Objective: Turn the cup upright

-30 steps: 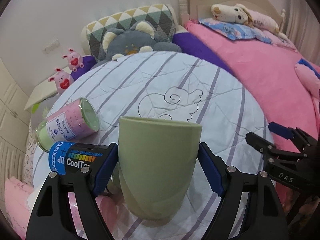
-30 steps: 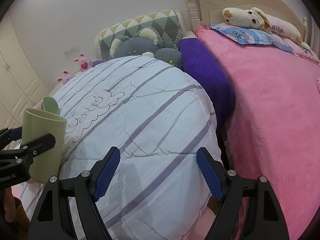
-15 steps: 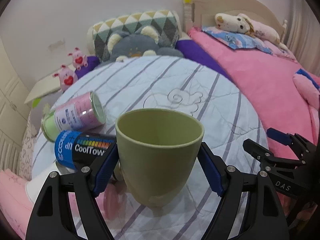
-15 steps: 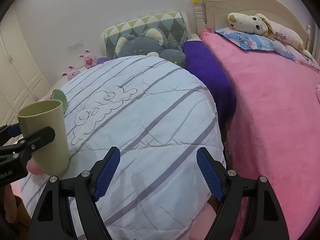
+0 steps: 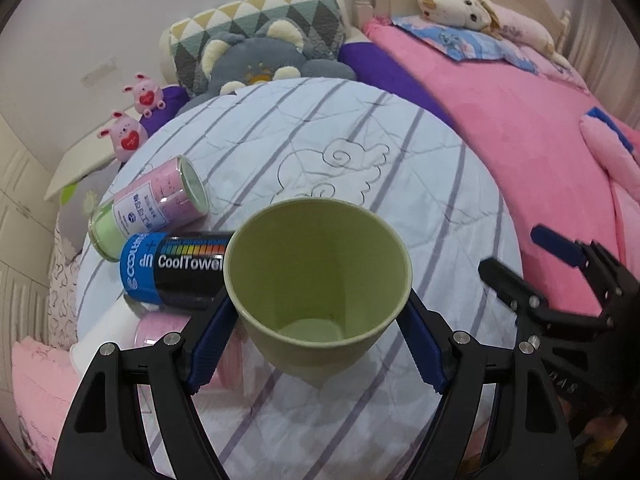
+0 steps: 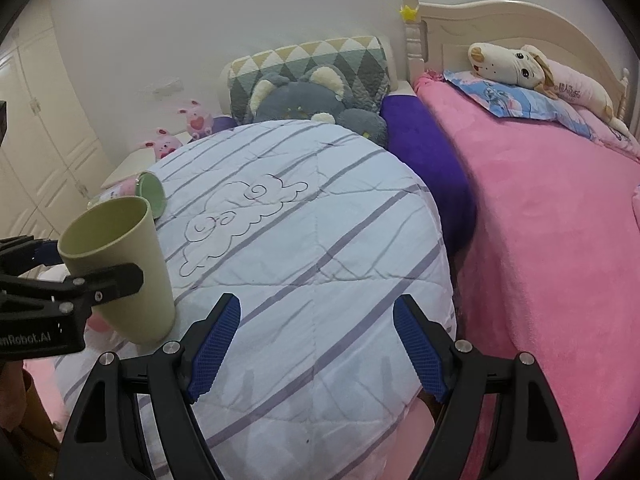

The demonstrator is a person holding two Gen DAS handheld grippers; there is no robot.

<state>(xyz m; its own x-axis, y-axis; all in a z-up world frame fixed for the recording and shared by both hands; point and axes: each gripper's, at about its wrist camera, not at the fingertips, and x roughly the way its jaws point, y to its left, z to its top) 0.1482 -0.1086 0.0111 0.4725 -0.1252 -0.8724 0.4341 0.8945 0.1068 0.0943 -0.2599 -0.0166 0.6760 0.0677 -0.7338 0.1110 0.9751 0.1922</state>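
Observation:
A pale green cup (image 5: 320,280) stands mouth up on the striped quilt (image 5: 360,152), tilted a little toward the camera. My left gripper (image 5: 316,344) is shut on the cup, its blue pads pressed against both sides low on the wall. In the right wrist view the cup (image 6: 120,272) is at the left with the left gripper's finger across it, its base on or just above the quilt. My right gripper (image 6: 316,344) is open and empty over the quilt's near edge (image 6: 320,280); it also shows at the right of the left wrist view (image 5: 532,256).
A pink and green tin (image 5: 152,204) and a blue and black CoolTowel can (image 5: 176,268) lie on their sides left of the cup. A pink blanket (image 6: 540,240) covers the bed to the right. Plush toys (image 5: 264,60) and a pillow sit at the back.
The left gripper has tipped forward over the cup, so the cup's mouth and inside now face the camera. The cup has come lower toward the quilt. The right gripper has stayed open and hardly moved.

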